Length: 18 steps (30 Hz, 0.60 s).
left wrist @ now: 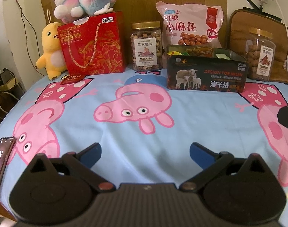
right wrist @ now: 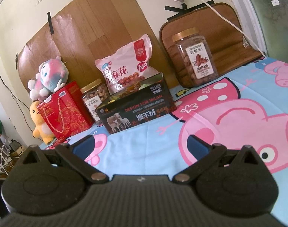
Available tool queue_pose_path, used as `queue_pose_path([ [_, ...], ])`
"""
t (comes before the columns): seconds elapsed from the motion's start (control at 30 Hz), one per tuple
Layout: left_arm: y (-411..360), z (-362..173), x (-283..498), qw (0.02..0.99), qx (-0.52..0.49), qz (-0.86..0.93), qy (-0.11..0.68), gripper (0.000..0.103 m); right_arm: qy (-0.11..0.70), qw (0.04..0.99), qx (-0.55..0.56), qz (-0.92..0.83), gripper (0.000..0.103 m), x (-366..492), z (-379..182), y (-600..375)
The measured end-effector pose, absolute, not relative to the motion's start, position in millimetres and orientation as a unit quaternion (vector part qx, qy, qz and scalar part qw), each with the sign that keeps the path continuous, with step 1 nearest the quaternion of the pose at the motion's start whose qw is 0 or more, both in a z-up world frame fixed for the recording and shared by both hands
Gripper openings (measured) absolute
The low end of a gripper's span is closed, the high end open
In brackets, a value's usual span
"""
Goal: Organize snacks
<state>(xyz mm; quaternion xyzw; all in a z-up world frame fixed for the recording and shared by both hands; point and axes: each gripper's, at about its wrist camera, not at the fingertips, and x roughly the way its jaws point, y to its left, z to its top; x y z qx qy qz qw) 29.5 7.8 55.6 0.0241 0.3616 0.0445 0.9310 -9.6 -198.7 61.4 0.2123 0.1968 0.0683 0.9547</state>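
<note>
My left gripper (left wrist: 145,152) and right gripper (right wrist: 139,144) hover spread and empty over the blue pig-print sheet (left wrist: 125,132). Ahead stands the open black sheep-printed box (left wrist: 206,75), with the pink twist-snack bag (left wrist: 189,24) behind it and gold-lidded nut jars (left wrist: 146,46) either side.

Lower half of the pink snack bag (left wrist: 189,24) hidden behind the open dark box (left wrist: 206,73). Box contents only glimpsed above its rim, too jumbled to identify. Fine print on the cashew jar (left wrist: 146,46) label too small to read. Yellow plush duck (left wrist: 49,53) partly covered by the red gift bag (left wrist: 92,45). Phone (left wrist: 1,162) cut off at the left edge, screen unreadable. In the right wrist view, cashew jar (right wrist: 95,102) half concealed by the box (right wrist: 136,109), and pecan jar (right wrist: 195,56) label text blurred. Dark shape (left wrist: 287,121) at the right edge of the left wrist view, cut off, unidentifiable.
</note>
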Motion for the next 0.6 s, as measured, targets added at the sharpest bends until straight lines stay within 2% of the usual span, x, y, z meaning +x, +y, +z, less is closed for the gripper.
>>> queue_pose_path([
  [0.6,6.7,57.1,28.4,0.932,0.032,0.058,0.356,0.103,0.197,0.955,0.21,0.071,0.103,-9.8,61.7,-198.6],
])
